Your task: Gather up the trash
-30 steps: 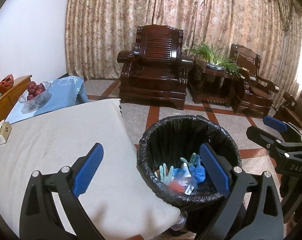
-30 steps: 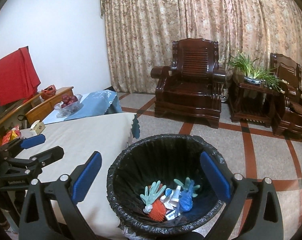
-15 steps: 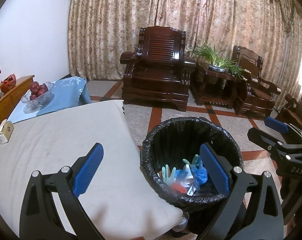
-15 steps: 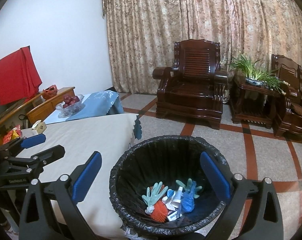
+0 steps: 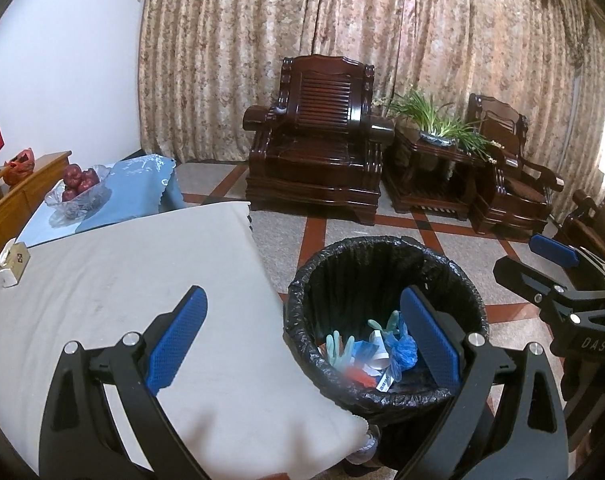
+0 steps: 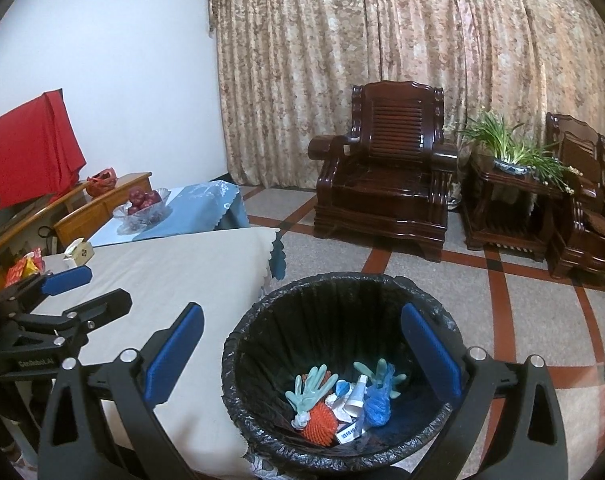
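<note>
A round bin with a black liner (image 5: 382, 256) (image 6: 326, 296) stands on the floor beside the table. In it lie green gloves (image 6: 310, 388), a blue glove (image 6: 376, 404), an orange spiky ball (image 6: 320, 422) and white scraps. My left gripper (image 5: 302, 344) is open and empty, above the table corner and the bin's near rim. My right gripper (image 6: 302, 360) is open and empty, above the bin. Each gripper shows in the other's view, the right one (image 5: 558, 272) and the left one (image 6: 62, 288).
The table with a beige cloth (image 5: 122, 288) holds a small box (image 5: 12, 264). Behind it a blue-clothed table bears a glass bowl of red fruit (image 5: 78, 188). Dark wooden armchairs (image 5: 322, 152), a plant stand (image 5: 434, 160) and curtains stand at the back.
Both views have shifted slightly, with the bin a little further right in each. Both grippers stay open and empty; the trash in the bin has not moved.
</note>
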The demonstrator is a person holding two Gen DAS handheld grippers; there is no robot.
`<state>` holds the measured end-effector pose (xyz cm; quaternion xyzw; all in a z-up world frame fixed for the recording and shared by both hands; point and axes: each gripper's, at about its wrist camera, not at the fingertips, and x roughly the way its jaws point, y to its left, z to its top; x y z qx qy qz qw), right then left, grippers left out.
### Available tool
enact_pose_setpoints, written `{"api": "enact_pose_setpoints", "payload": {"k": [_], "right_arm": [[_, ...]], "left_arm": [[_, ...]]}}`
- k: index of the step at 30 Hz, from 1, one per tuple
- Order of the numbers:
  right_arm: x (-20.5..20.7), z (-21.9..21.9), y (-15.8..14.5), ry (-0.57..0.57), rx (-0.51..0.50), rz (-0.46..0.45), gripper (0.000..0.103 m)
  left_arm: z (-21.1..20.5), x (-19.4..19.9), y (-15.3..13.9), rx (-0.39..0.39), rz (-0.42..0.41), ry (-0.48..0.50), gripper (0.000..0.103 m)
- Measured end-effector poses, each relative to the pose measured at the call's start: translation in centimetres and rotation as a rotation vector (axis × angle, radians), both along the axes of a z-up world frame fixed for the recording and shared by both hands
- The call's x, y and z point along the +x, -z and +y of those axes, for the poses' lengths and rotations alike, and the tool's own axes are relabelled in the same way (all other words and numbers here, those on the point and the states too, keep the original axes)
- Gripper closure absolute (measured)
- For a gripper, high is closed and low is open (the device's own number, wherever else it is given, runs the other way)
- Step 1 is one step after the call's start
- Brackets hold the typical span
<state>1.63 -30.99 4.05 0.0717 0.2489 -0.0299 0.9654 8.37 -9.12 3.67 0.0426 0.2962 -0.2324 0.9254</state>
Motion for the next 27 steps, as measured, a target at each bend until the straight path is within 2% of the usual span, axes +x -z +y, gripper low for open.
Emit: {"api": "enact_pose_setpoints", "payload": {"k": [27], "right_arm": [[0.39, 0.43, -0.72, -0.011, -0.006, 0.0, 0.006]], "left_arm": [[0.36, 0.07, 0.37, -0.001, -0.002, 0.001, 0.008]]}}
